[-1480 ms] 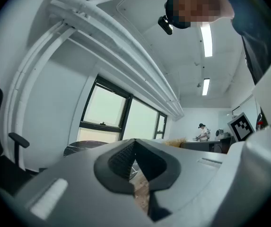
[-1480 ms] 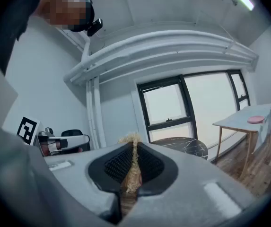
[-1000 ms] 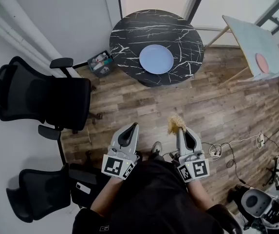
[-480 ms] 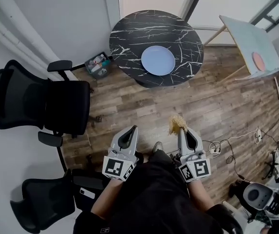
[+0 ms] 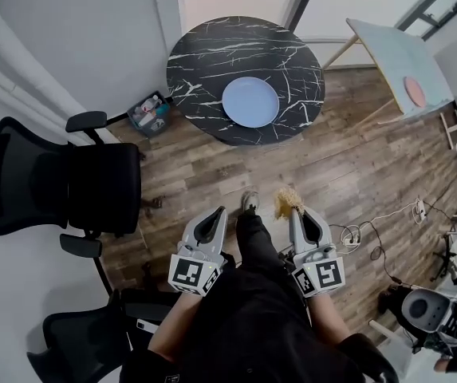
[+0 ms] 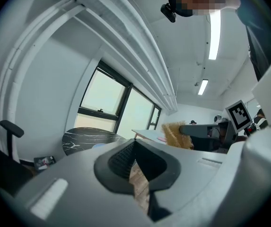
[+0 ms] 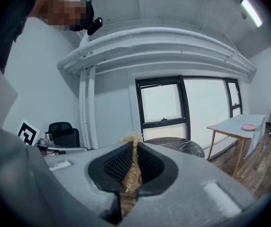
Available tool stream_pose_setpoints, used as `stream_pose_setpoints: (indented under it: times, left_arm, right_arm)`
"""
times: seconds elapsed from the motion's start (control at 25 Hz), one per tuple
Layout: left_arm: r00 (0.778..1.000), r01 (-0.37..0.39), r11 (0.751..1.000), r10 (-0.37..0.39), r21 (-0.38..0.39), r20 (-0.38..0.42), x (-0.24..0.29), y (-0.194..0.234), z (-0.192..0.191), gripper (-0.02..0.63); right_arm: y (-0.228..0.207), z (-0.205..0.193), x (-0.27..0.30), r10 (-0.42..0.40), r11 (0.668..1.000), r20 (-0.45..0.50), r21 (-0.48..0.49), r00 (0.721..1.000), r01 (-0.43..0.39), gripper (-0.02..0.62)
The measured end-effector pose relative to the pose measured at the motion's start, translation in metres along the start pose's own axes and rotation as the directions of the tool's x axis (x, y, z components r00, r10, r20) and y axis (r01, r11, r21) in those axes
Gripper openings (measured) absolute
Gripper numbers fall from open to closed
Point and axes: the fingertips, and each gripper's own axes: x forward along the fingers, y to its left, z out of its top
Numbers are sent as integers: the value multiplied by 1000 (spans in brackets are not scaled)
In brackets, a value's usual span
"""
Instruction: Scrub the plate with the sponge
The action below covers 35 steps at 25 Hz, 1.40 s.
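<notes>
A pale blue plate point(image 5: 250, 102) lies on a round black marble table point(image 5: 204, 54) far ahead, by the window. My right gripper point(image 5: 295, 211) is shut on a straw-coloured fibrous sponge point(image 5: 286, 203), whose tuft sticks out past the jaw tips point(image 7: 131, 167). My left gripper point(image 5: 214, 212) is shut with nothing in it; in the left gripper view only floor shows past its closed jaws point(image 6: 134, 161), and the sponge point(image 6: 175, 135) shows at the right. Both grippers hang level in front of the person's body, well short of the table.
Two black office chairs point(image 5: 49, 182) point(image 5: 76, 345) stand at the left. A small box of bottles point(image 5: 147, 114) sits on the floor by the table. A white slanted table point(image 5: 395, 62) with a pink disc point(image 5: 414, 92) stands at the right. Cables point(image 5: 372, 230) lie on the wooden floor.
The person has stepped toward the table, one foot now showing between the grippers. Table and plate have shifted slightly left in the head view. Both grippers keep their state.
</notes>
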Motion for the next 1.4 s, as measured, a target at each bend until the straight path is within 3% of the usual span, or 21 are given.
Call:
stream_pose_setpoints:
  times: [0.28,0.52,0.8,1.08,1.24,1.4]
  left_arm:
    - [999,-18,1000,19,11,-33,67,25,-1,0]
    - [994,-78,997,77,2,-75,137,59,6,0]
    - [980,-145,986,132,-86,-148,215,86,-17,0]
    - [953,-220,969,187,-116,-240,262,107,-46,2]
    - [941,-222,963,170,-156,-292,276,112,-62,56]
    - [909,-270,952,203,-144,-363,285,136,-82,81]
  right_arm:
    - [-46,5,61,26,1000,1,15,1000,-26,25]
    - [-89,19,127,68,998,-13,3,998,-68,25]
    - [-135,16,189,144,989,-53,-12,988,-145,25]
    - [-173,12,223,201,979,-51,-32,978,-203,25]
    - [-186,10,236,207,977,-50,-40,977,-209,25]
    - [-187,8,252,209,976,-62,-52,976,-212,25]
